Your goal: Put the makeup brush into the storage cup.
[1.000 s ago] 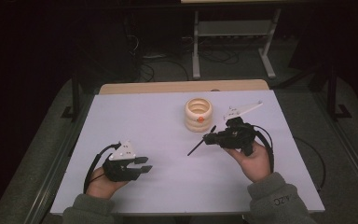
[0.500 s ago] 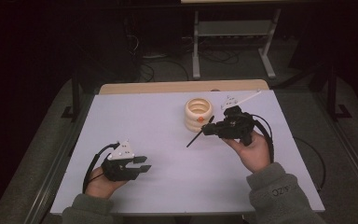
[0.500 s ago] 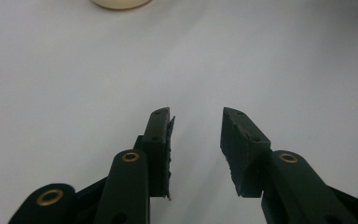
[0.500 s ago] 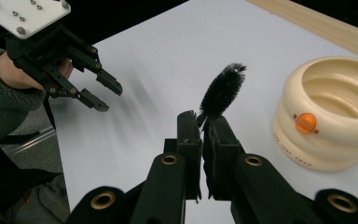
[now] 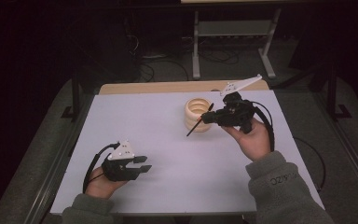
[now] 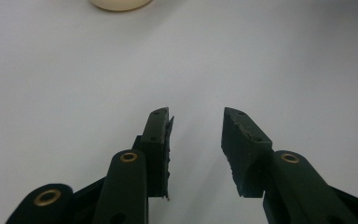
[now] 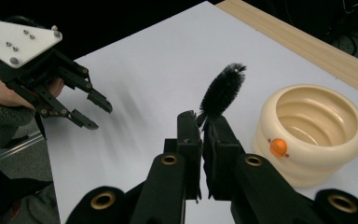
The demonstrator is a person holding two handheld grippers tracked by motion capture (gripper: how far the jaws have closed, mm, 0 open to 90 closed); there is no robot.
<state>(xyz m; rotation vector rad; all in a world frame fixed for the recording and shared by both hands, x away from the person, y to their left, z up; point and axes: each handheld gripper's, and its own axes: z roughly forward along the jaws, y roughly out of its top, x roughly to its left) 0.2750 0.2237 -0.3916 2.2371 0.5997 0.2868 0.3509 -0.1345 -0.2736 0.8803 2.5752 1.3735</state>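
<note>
A thin black bottle brush (image 5: 193, 128) is clamped in my right gripper (image 5: 206, 118), which is shut on it and held above the table just right of a cream ribbed cup (image 5: 196, 112). In the right gripper view the brush's bristle head (image 7: 223, 91) sticks out past the right gripper (image 7: 203, 122), and the cup (image 7: 324, 140), with an orange dot on its side, stands to the right. My left gripper (image 5: 141, 164) rests low near the table's front left, open with nothing between its fingers. From its own camera the left gripper (image 6: 196, 128) looks at bare white tabletop.
The white table (image 5: 149, 121) has a wooden strip (image 5: 168, 87) along its far edge. The cup's base (image 6: 119, 3) shows at the top of the left gripper view. The left gripper (image 7: 93, 112) appears at the left of the right gripper view. Beyond the table stand a metal frame and cables (image 5: 228, 51).
My right gripper has risen and moved toward the far side with the brush, ending close beside the cup. The left gripper has stayed put.
</note>
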